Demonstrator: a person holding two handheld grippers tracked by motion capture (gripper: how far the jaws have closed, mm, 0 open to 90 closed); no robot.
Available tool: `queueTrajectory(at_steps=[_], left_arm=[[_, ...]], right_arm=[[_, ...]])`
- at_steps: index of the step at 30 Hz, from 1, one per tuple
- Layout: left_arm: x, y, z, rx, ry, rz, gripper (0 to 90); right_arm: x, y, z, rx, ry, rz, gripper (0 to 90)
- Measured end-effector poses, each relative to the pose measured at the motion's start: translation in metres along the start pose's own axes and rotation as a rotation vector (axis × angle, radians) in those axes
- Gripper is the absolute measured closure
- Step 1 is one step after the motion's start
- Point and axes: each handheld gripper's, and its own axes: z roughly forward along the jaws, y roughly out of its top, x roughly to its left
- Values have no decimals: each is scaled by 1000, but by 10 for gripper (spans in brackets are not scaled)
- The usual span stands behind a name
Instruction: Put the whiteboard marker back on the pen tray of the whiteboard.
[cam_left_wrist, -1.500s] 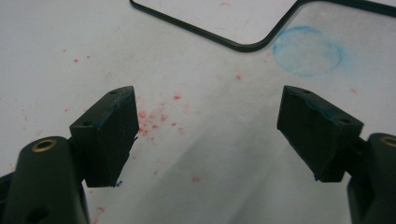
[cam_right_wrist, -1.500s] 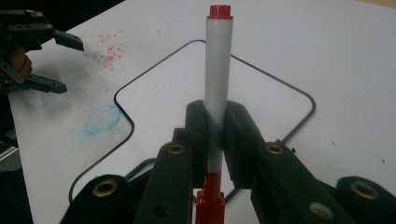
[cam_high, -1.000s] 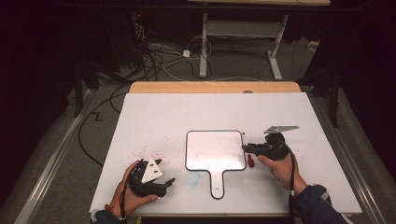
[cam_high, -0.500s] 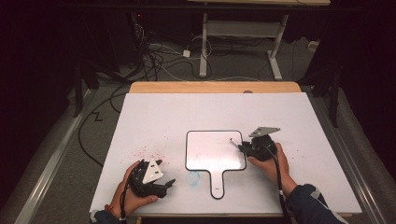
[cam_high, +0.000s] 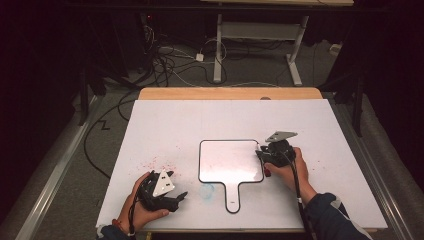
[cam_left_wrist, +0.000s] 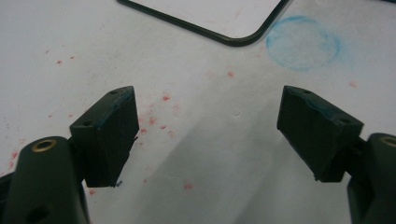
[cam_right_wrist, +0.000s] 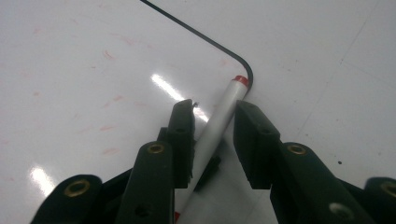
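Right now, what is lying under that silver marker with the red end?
The marker lies between the right gripper's just-opened jaws, its red end over the whiteboard's dark rim. Its rear end is covered.

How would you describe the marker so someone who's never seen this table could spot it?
Find the white paddle-shaped board in the middle of the table. At its right corner, between the jaws of the right hand-held gripper, lies the marker. It is the one slim silver-grey tube, with a red end.
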Motion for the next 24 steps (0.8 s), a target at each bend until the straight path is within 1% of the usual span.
queueTrajectory(at_steps=[2,4,8,10,12,14,15,17,21,24], left_arm=[[0,0,0,-1,0,0,200],[0,0,0,0,1,1,200],[0,1,1,4,-2,3,200],[-1,1,1,4,-1,5,200],[-1,1,1,2,-2,4,201],[0,1,1,2,-2,2,200],[0,1,1,2,-2,2,200],[0,1,1,1,-2,4,200],[0,1,0,-2,-1,3,200],[0,1,0,-3,1,1,200]], right_arm=[[-1,0,0,-1,0,5,669],[-1,0,0,-1,-2,7,669],[-1,1,1,-10,-22,9,655],[-3,1,3,-11,-23,20,649],[-4,2,4,-16,-29,20,638],[-3,2,3,-16,-24,25,636],[-4,2,3,-22,-22,22,628],[-4,3,0,-34,-16,33,618],[-3,6,-7,-65,-9,25,591],[-4,8,-16,-108,5,13,560]])
